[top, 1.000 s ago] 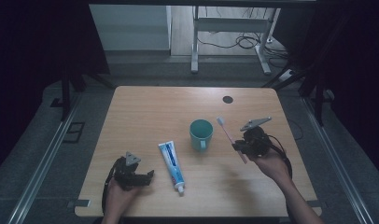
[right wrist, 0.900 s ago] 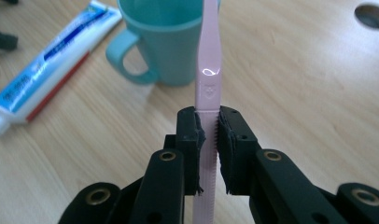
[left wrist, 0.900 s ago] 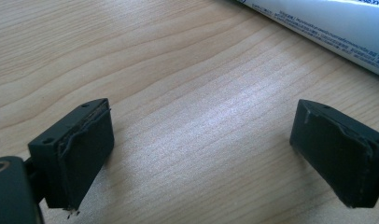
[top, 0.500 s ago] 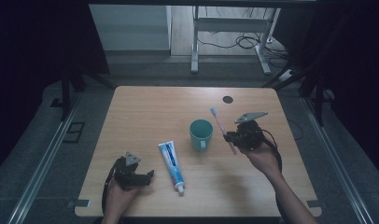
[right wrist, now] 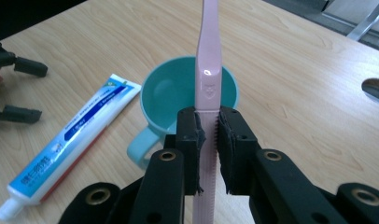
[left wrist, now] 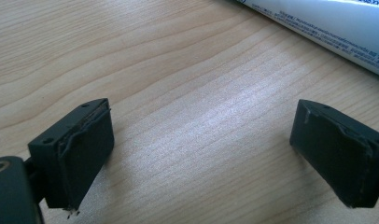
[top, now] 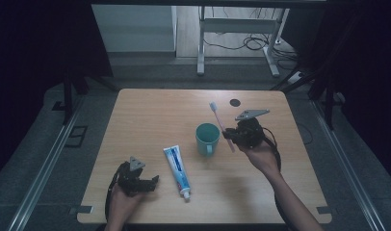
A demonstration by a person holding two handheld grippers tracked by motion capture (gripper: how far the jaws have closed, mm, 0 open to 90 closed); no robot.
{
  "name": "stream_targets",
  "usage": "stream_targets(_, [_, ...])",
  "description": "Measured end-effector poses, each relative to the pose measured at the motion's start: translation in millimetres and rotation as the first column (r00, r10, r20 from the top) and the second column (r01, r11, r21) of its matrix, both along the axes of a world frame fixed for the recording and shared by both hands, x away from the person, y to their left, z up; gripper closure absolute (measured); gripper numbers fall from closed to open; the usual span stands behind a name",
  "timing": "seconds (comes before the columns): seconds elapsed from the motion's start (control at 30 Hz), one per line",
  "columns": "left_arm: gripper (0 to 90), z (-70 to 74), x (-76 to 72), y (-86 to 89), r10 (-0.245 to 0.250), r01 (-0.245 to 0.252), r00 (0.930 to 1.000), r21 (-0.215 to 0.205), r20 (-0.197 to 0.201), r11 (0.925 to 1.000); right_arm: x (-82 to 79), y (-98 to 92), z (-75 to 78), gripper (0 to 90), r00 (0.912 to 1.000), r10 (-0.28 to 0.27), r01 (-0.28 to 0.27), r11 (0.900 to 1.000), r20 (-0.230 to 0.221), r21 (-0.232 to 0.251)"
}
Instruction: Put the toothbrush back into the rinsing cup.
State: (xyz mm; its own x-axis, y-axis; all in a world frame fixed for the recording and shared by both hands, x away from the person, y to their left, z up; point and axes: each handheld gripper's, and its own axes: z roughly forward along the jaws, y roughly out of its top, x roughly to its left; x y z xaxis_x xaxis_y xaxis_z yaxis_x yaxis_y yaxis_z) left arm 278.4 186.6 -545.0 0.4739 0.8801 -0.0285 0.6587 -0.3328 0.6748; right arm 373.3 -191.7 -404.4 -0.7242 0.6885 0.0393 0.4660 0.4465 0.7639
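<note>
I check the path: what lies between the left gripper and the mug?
The toothpaste tube lies between the left gripper and the mug, seen in the high view.

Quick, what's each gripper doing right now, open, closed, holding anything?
Left gripper: jaws open, holding nothing, resting on the table.
Right gripper: jaws closed on the pink toothbrush, beside the teal cup.

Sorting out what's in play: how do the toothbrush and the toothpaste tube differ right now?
The toothbrush is pink, slim and clamped in the right gripper beside the cup; the toothpaste tube is white and blue, wider, and lies flat on the table, untouched. Both are long and narrow.
</note>
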Motion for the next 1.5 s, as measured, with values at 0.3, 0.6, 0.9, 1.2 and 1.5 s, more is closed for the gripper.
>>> stream_targets(0.3, [6.3, 0.0, -0.1, 0.0, 0.000, 0.000, 1.0000, 0.000, 0.000, 1.0000, 8.5, 12.0, 1.5, 78.4, 0.9999, 0.004, -0.005, 1.000, 0.015, 0.029])
stream_targets(0.6, [6.3, 0.0, -0.2, -0.2, 0.002, -0.002, 1.0000, -0.001, -0.001, 1.0000, 19.0, 22.2, 6.5, 78.4, 0.9998, 0.002, -0.003, 0.998, 0.020, 0.064])
stream_targets(0.9, [6.2, 0.0, -0.1, -0.1, -0.001, 0.001, 1.0000, 0.000, -0.001, 1.0000, 27.3, 36.3, 11.7, 78.4, 0.9992, 0.005, -0.008, 0.997, 0.039, 0.078])
stream_targets(1.2, [6.2, 0.0, -0.2, -0.3, -0.005, 0.005, 1.0000, -0.001, 0.000, 1.0000, 32.5, 50.4, 8.0, 78.4, 0.9986, 0.012, -0.016, 0.997, 0.051, 0.073])
stream_targets(1.5, [6.2, 0.0, -0.2, -0.3, -0.006, 0.006, 1.0000, -0.001, 0.000, 1.0000, 37.4, 50.9, -10.6, 78.3, 0.9993, 0.001, -0.004, 0.998, 0.038, 0.066])
